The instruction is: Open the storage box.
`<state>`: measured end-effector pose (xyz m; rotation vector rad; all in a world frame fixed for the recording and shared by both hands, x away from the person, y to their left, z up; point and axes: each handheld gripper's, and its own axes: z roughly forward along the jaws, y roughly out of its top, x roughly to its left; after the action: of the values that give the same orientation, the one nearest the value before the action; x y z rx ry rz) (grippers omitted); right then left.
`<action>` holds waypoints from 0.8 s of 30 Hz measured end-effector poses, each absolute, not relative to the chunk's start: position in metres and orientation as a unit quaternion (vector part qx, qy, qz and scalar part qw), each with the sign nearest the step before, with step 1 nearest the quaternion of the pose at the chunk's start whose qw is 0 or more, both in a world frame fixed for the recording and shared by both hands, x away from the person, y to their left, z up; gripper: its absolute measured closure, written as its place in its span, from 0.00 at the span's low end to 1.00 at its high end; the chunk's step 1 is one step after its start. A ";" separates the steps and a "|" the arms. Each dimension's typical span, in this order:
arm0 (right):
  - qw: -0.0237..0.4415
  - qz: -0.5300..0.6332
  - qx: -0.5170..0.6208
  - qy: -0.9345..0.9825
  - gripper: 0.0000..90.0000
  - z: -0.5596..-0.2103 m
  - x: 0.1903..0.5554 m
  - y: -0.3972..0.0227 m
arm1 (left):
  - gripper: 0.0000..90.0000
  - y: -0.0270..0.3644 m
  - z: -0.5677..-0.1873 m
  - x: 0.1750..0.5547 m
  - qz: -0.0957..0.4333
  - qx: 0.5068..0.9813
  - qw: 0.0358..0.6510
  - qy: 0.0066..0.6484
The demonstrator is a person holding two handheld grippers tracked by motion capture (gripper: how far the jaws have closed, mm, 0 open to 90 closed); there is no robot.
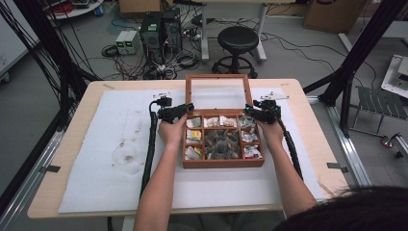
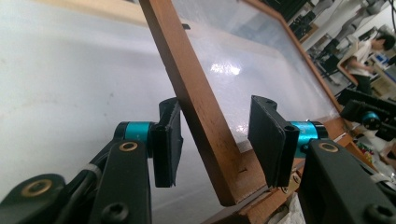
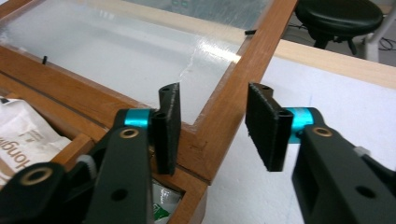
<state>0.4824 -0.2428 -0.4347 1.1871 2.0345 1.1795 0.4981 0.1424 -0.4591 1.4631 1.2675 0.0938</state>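
A wooden box (image 1: 223, 163) stands on the white mat, its compartments full of packets (image 1: 220, 121). Its glass-paned lid (image 1: 188, 94) is up at the back. My left gripper (image 1: 185, 109) is at the lid's lower left corner. In the left gripper view its jaws (image 2: 215, 140) straddle the lid's side rail (image 2: 196, 102); the far pad stands clear of the wood. My right gripper (image 1: 252, 111) is at the lid's lower right corner. There its jaws (image 3: 215, 130) straddle the other rail (image 3: 243, 70), with a gap on the glass side. Both are open.
A white mat (image 1: 96, 144) covers most of the table and carries a faint ring stain (image 1: 126, 156) at the left. Behind the table are a black stool (image 1: 237, 41), computer towers (image 1: 161, 29) and floor cables. Black frame posts (image 1: 358, 53) flank the table.
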 end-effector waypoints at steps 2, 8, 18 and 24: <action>0.250 0.430 0.438 0.749 0.60 -0.435 0.482 -0.243 | 0.61 0.143 -0.461 0.499 0.032 0.619 0.566 0.543; 0.261 0.415 0.439 0.753 0.55 -0.432 0.480 -0.245 | 0.61 0.143 -0.462 0.500 0.016 0.609 0.564 0.558; 0.272 0.419 0.428 0.753 0.43 -0.412 0.466 -0.244 | 0.60 0.145 -0.467 0.500 -0.024 0.583 0.560 0.588; 0.267 0.431 0.421 0.752 0.39 -0.399 0.455 -0.246 | 0.48 0.145 -0.462 0.498 0.018 0.605 0.541 0.585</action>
<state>0.4554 -0.2457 -0.3994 1.1355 2.0296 1.1632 0.4980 0.1455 -0.4620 1.4369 1.3894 0.0424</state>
